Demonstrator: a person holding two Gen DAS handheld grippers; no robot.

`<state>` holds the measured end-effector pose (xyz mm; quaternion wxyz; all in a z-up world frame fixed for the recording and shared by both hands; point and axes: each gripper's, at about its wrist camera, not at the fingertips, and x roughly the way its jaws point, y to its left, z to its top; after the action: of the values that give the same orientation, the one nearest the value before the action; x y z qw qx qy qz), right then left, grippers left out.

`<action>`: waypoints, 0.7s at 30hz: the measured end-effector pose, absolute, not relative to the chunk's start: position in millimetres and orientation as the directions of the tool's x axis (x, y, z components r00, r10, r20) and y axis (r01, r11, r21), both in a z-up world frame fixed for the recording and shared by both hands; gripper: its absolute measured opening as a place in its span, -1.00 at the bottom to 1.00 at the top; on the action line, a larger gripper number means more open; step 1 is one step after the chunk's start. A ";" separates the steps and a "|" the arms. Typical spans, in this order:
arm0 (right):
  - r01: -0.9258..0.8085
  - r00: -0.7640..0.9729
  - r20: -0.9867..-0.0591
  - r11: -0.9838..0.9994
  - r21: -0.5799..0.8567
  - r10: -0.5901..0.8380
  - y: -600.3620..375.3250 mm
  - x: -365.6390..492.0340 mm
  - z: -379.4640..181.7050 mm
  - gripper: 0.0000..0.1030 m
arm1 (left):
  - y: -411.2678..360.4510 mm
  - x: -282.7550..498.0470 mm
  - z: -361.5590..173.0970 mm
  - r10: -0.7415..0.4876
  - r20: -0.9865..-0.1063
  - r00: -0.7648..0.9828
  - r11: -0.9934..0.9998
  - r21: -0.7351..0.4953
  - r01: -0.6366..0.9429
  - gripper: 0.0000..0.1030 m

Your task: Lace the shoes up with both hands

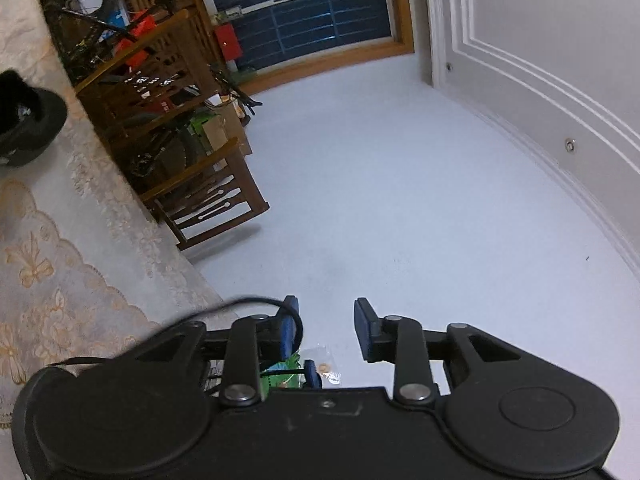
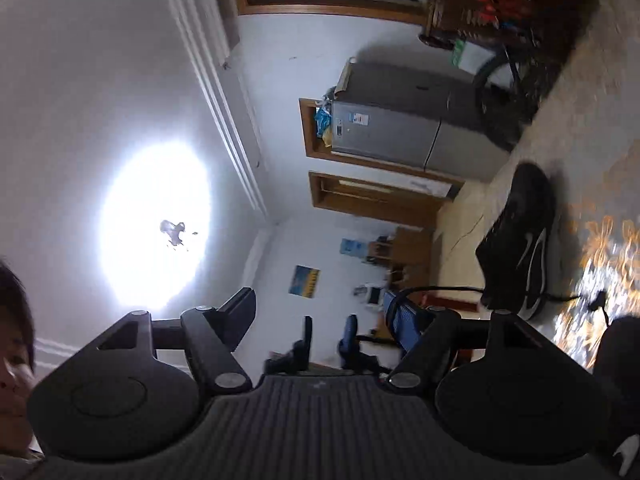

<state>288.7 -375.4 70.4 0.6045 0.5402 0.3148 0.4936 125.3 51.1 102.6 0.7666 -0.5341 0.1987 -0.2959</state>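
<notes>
A table draped in a beige lace-patterned tablecloth (image 1: 72, 264) is the landmark here; both cameras are rolled onto their sides, so it runs along the left edge of the left wrist view and the right edge of the right wrist view. Beyond its far edge stand wooden chairs (image 1: 208, 200) and a bicycle (image 1: 92, 8), with a dark window (image 1: 300, 12) behind them. Farther from the table, a grey refrigerator (image 2: 400, 128) stands against a white wall.

On the tablecloth lies a black shoe (image 2: 520, 240) with a white side stripe, its sole toward the table's near end. A thin black lace (image 2: 444, 289) runs from the shoe to the right gripper.

The right gripper (image 2: 320, 312) is held off the table's edge, its jaws spread wide with nothing pressed between them; the lace crosses the blue pad of the finger nearer the shoe. The left gripper (image 1: 326, 320) also hangs beside the table, jaws parted with bare wall showing through the gap. A black lace (image 1: 256, 302) loops over its table-side finger; neither pad pinches it.

A person's head shows at the right wrist view's edge farthest from the table.
</notes>
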 end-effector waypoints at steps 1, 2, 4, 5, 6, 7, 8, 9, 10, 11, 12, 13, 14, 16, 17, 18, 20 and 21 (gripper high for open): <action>-0.272 0.316 0.140 -0.052 0.961 0.938 -378.1 287.9 77.2 0.47 | 52.0 127.0 107.8 -0.668 0.004 0.744 0.263 -0.934 0.242 -0.46; -0.287 0.318 0.127 -0.033 0.957 0.939 -380.6 287.2 83.8 0.49 | 52.8 127.7 111.4 -0.666 -0.003 0.746 0.274 -0.931 0.240 -0.46; -0.316 0.318 0.109 -0.003 0.949 0.942 -379.0 285.5 94.2 0.49 | 54.3 129.5 119.6 -0.665 -0.016 0.746 0.292 -0.926 0.241 -0.46; -0.332 0.313 0.104 0.007 0.943 0.944 -378.4 280.5 99.6 0.49 | 55.4 129.7 124.6 -0.662 -0.017 0.749 0.297 -0.924 0.242 -0.46; -0.348 0.308 0.098 0.016 0.937 0.946 -377.8 275.6 105.0 0.49 | 55.6 130.3 127.9 -0.660 -0.018 0.751 0.303 -0.921 0.244 -0.46; -0.359 0.303 0.090 0.026 0.933 0.949 -377.8 274.7 112.0 0.50 | 55.6 129.8 133.2 -0.655 -0.023 0.755 0.319 -0.914 0.249 -0.46; -0.367 0.297 0.086 0.031 0.930 0.951 -373.3 273.7 115.9 0.52 | 55.6 129.2 138.7 -0.650 -0.028 0.759 0.337 -0.907 0.255 -0.45; -0.379 0.294 0.077 0.042 0.924 0.953 -374.9 268.9 121.1 0.52 | 54.3 128.4 144.3 -0.649 -0.035 0.760 0.358 -0.895 0.265 -0.44; -0.391 0.292 0.069 0.053 0.919 0.954 -376.3 264.2 126.3 0.52 | 52.9 126.9 150.2 -0.649 -0.045 0.759 0.378 -0.885 0.271 -0.44; -0.388 0.301 0.044 0.080 0.918 0.952 -375.1 263.1 129.9 0.52 | 51.3 127.8 155.2 -0.656 -0.056 0.752 0.387 -0.881 0.273 -0.44; -0.384 0.311 0.020 0.106 0.917 0.950 -374.0 262.1 133.5 0.52 | 49.6 128.8 160.2 -0.664 -0.067 0.745 0.395 -0.877 0.274 -0.44; -0.367 0.318 -0.001 0.124 0.922 0.948 -374.8 262.4 136.2 0.52 | 47.2 130.6 165.1 -0.669 -0.093 0.737 0.410 -0.873 0.263 -0.44; -0.354 0.327 -0.024 0.146 0.924 0.945 -375.3 262.8 138.4 0.52 | 45.1 133.0 170.3 -0.671 -0.121 0.731 0.427 -0.869 0.249 -0.44; -0.347 0.340 -0.055 0.179 0.920 0.939 -375.5 262.7 143.6 0.51 | 42.6 136.3 177.1 -0.671 -0.152 0.726 0.448 -0.863 0.233 -0.44; -0.351 0.348 -0.064 0.193 0.916 0.935 -375.9 261.6 146.5 0.51 | 41.3 137.5 181.0 -0.670 -0.160 0.725 0.458 -0.858 0.234 -0.44; -0.358 0.353 -0.065 0.199 0.912 0.933 -376.3 260.3 150.8 0.51 | 40.1 138.7 185.0 -0.669 -0.166 0.724 0.468 -0.852 0.236 -0.44; -0.382 0.362 -0.063 0.210 0.900 0.930 -375.4 258.2 159.3 0.51 | 39.5 139.6 190.8 -0.672 -0.154 0.724 0.466 -0.848 0.252 -0.44; -0.394 0.367 -0.063 0.216 0.893 0.928 -375.0 257.1 163.5 0.51 | 39.9 140.8 193.2 -0.676 -0.144 0.723 0.460 -0.849 0.260 -0.44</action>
<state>257.1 -375.0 163.5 0.7119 0.4201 0.3180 0.4644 140.8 39.9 193.2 0.8202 -0.4344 0.2389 -0.2853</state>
